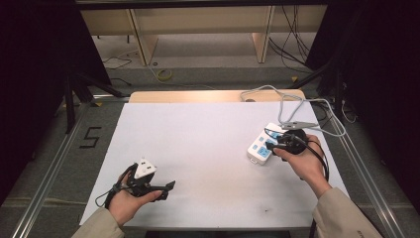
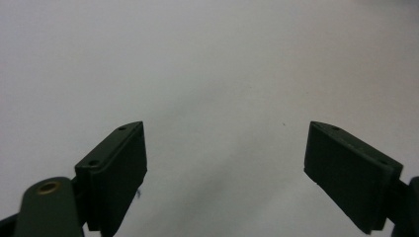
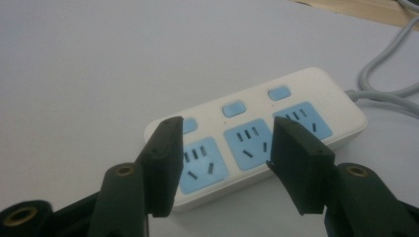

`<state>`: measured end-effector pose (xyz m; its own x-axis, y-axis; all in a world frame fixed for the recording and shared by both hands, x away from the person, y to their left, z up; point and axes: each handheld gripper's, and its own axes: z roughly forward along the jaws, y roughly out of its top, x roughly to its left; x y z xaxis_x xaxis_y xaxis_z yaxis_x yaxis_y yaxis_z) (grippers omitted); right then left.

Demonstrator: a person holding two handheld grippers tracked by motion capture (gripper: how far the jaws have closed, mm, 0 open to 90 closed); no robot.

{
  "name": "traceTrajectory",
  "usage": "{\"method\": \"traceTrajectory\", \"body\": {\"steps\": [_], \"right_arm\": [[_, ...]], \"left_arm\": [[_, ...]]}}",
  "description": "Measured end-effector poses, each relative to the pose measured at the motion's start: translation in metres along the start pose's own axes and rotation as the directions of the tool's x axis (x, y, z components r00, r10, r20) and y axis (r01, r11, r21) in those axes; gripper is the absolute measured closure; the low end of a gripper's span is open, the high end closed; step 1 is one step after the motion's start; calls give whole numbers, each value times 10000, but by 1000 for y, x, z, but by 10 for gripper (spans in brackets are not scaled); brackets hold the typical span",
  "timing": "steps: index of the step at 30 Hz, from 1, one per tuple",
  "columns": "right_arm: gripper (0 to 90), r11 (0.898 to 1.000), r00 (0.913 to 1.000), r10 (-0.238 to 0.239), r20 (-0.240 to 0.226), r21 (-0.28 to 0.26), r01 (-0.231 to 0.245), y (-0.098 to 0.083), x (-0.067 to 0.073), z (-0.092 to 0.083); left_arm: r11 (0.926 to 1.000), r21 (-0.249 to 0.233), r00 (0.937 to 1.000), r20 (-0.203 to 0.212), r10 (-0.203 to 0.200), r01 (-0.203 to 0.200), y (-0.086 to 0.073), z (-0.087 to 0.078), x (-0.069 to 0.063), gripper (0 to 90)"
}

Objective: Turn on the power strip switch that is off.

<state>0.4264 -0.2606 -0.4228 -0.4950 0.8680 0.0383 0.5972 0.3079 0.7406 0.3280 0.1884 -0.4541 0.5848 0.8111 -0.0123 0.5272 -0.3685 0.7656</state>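
A white power strip [image 1: 262, 145] with blue sockets and blue switches lies on the right side of the white table sheet [image 1: 208, 144]. In the right gripper view the power strip [image 3: 257, 133] shows three sockets, and a grey cable [image 3: 390, 74] leaves its far end. My right gripper [image 1: 271, 145] hovers just over the strip's near end, jaws open, nothing between them [image 3: 225, 168]. My left gripper [image 1: 167, 189] rests near the table's front left, held in a hand, pointing right. Its jaws stand wide open [image 2: 225, 173] over bare white sheet.
The grey cable [image 1: 292, 101] loops from the strip toward the table's far right edge. A wooden board [image 1: 198, 95] edges the sheet at the back. Beyond lie floor cables [image 1: 163, 74] and shelf legs. Metal rails run along both sides.
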Motion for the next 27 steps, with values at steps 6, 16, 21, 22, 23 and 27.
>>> {"method": "traceTrajectory", "body": {"steps": [6,16,21,22,23,27], "right_arm": [[413,9978,9989,-359,-289,-568,342,-10,5,-10],[350,9951,9981,-263,-558,-964,208,-27,7,-22],[335,9932,9979,-183,-614,-1157,111,-39,7,-28],[332,9931,9978,-209,-631,-1166,134,-41,7,-30],[331,9929,9976,-190,-664,-1183,110,-44,7,-31],[326,9920,9974,-157,-701,-1258,68,-53,7,-37]], "left_arm": [[10000,0,10000,-17,-6,6,0,0,0,163],[9999,-117,10000,-49,-60,59,0,-1,0,163],[10000,-92,10000,-25,14,-14,0,-1,0,163],[9999,-111,10000,-43,32,-32,0,-1,0,163],[9998,-180,10000,-48,-12,11,0,-1,-1,163],[9999,-135,10000,-54,12,-13,0,-2,-1,163]]}}
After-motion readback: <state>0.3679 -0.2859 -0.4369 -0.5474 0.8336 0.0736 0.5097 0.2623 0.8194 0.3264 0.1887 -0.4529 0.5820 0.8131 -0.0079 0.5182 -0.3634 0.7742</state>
